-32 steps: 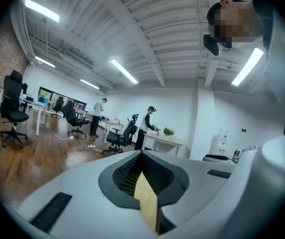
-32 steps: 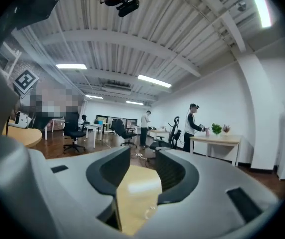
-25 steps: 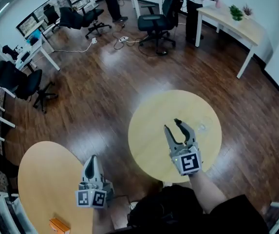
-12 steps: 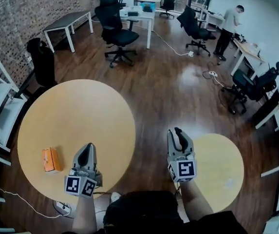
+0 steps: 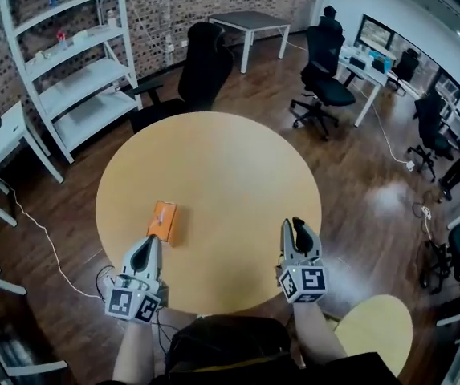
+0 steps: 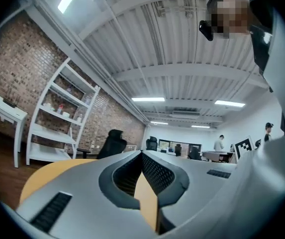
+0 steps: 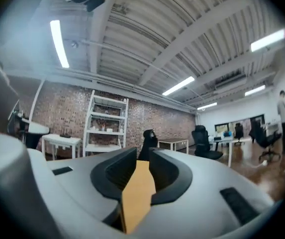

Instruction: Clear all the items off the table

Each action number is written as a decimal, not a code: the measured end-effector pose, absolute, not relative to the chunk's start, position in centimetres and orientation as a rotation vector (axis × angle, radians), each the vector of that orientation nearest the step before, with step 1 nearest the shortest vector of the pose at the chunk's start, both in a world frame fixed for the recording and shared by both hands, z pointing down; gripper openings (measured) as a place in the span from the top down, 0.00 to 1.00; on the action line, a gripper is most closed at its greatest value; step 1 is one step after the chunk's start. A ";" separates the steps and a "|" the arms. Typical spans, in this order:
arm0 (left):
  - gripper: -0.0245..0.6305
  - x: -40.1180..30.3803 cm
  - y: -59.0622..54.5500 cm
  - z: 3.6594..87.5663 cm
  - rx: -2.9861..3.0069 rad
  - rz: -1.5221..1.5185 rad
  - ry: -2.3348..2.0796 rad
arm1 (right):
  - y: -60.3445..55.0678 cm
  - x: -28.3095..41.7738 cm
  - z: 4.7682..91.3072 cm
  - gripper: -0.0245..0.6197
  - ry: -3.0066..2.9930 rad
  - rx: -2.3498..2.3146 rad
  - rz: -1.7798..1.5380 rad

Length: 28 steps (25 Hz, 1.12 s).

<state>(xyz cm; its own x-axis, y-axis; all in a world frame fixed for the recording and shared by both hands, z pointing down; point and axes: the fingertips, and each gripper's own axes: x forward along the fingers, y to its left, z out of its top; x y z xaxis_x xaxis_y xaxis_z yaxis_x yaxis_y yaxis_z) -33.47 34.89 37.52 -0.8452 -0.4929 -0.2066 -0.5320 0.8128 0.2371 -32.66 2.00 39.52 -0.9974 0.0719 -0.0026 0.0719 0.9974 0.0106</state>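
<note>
The left gripper (image 5: 152, 241) has its fingers pressed together, with nothing between them. The box (image 5: 163, 220) (orange, lying flat) sits on the table (image 5: 213, 151) just ahead of their tips, slightly right. The right gripper (image 5: 293, 228) shows a narrow gap, its jaws having just been closing on nothing, with the box well to their left.

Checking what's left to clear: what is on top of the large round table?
Only an orange box lies on the large round table, near its front left. The patch beneath the left gripper is covered.
</note>
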 end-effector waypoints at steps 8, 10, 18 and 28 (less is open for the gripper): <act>0.96 -31.7 41.4 38.3 -0.513 0.421 2.932 | 8.3 -37.0 40.4 0.86 3.134 0.414 -0.068; 0.96 -31.0 41.1 38.7 -0.470 0.445 2.937 | 7.8 -37.1 40.6 0.86 3.133 0.445 -0.066; 0.96 -29.1 39.9 39.1 -0.397 0.494 2.939 | 6.2 -37.6 40.5 0.90 3.103 0.506 -0.111; 0.96 -29.5 38.8 39.1 -0.384 0.462 2.953 | 6.5 -37.9 40.9 0.90 3.098 0.569 -0.089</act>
